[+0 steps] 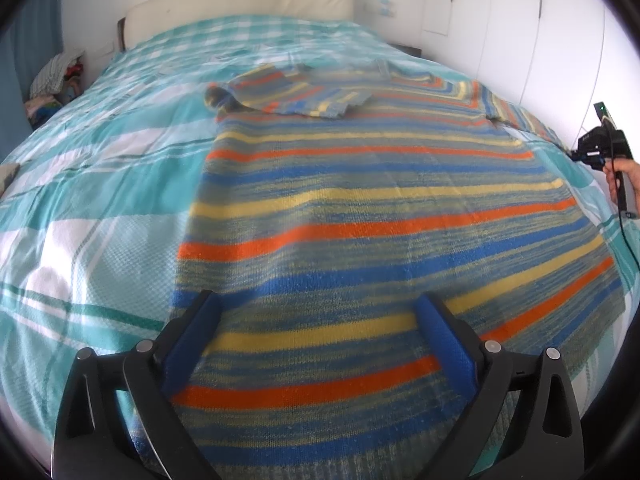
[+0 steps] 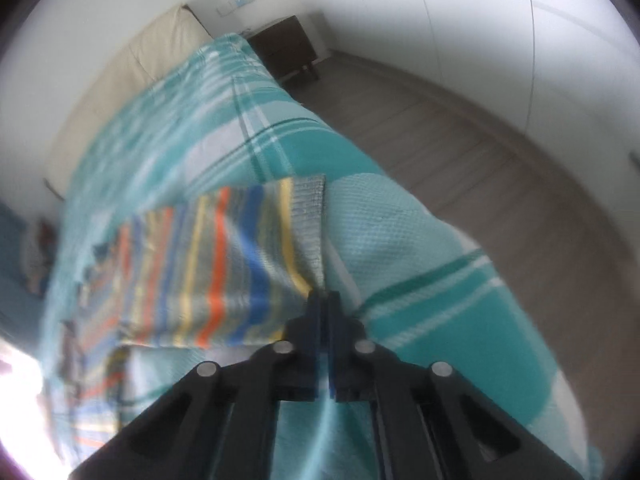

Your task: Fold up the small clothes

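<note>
A striped knit sweater [image 1: 360, 200] in blue, orange, yellow and grey lies flat on the bed, its left sleeve [image 1: 296, 94] folded across the chest. My left gripper [image 1: 320, 312] is open just above the sweater's hem, fingers apart over the fabric. My right gripper [image 2: 324, 296] is shut on the cuff of the right sleeve [image 2: 308, 216], which stretches out sideways from it. That gripper also shows in the left wrist view [image 1: 600, 148], at the bed's right edge, held by a hand.
The bed has a teal and white checked cover [image 1: 100, 200] and a cream headboard [image 1: 240, 0]. A dark nightstand [image 2: 288, 48] stands by the wall. Wood floor [image 2: 500, 184] runs along the bed's right side. A pile of clothes [image 1: 56, 80] lies far left.
</note>
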Demonstrator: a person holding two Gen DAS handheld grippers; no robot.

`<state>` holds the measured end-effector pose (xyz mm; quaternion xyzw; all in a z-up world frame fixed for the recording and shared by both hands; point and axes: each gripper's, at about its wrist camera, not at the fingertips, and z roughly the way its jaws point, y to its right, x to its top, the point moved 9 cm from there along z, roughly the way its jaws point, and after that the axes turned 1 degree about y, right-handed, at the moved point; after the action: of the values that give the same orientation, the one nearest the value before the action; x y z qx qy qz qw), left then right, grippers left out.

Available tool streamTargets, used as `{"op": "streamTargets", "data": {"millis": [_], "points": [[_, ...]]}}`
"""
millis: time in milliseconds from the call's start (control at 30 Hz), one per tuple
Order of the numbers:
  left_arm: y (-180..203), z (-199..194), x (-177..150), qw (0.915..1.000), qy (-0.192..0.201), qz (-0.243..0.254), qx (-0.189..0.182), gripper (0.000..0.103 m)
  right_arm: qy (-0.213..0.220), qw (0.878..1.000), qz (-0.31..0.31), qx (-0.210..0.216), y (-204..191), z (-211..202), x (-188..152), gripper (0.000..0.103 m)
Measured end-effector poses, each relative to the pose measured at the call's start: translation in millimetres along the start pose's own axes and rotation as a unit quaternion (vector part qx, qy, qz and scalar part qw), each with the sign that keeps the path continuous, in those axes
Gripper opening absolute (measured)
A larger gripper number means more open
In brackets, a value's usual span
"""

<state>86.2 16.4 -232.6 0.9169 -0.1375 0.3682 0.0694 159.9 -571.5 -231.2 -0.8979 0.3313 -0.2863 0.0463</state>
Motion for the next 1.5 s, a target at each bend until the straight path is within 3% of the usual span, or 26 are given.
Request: {"op": "streamTargets", "data": {"millis": [167,233,300,333,467,633,800,900,967,1000,1067,1200,1367,1433,1500], "points": [[0,-8,-3,0.9999,-0.013,0.007,0.007,0.099,0.027,0.998,0.030,0.042,12,-12,-3,0.003],[-1,-19,-6,0.9996,-0.024,0.012,0.012,0.099,0.044,0.998,0.005,0.042,11,-28,-6,0.016],[-1,-33,-9,0.9995,-0.027,0.013,0.010,0.099,0.067,0.997,-0.028,0.039,7,-50,-13,0.054],[-2,-41,-9,0.9995,-0.029,0.012,0.006,0.099,0.081,0.995,-0.046,0.034,4,-62,-18,0.060],[-7,-71,-2,0.9993,-0.028,0.024,-0.001,0.099,0.097,0.988,-0.111,0.044,-25,-97,-42,0.062],[-14,-98,36,0.9978,-0.010,0.064,0.013,0.099,0.087,0.972,-0.182,0.116,-84,-129,-96,0.064],[-15,-110,85,0.9977,0.001,0.067,-0.003,0.099,0.047,0.935,-0.291,0.199,-164,-139,-182,0.067],[-15,-112,116,0.9972,0.017,0.072,-0.013,0.099,0.019,0.914,-0.352,0.200,-188,-125,-230,0.069],[-16,-111,142,0.9960,0.037,0.080,-0.017,0.099,-0.006,0.909,-0.377,0.176,-186,-110,-256,0.069],[-18,-107,157,0.9954,0.047,0.082,-0.016,0.099,-0.023,0.909,-0.386,0.158,-181,-100,-267,0.069],[-22,-94,180,0.9954,0.054,0.078,-0.014,0.100,-0.003,0.905,-0.399,0.148,-176,-95,-271,0.070],[-1,-30,201,0.9925,0.011,0.118,-0.032,0.100,0.002,0.915,-0.373,0.154,-171,-93,-268,0.074],[50,83,176,0.9706,-0.058,0.233,-0.018,0.097,0.018,0.912,-0.383,0.145,-176,-95,-275,0.079],[52,122,166,0.9633,-0.088,0.253,0.009,0.087,0.020,0.912,-0.382,0.147,-184,-93,-275,0.079],[42,153,157,0.9623,-0.118,0.243,0.028,0.077,0.020,0.913,-0.380,0.151,-184,-93,-275,0.079]]}}
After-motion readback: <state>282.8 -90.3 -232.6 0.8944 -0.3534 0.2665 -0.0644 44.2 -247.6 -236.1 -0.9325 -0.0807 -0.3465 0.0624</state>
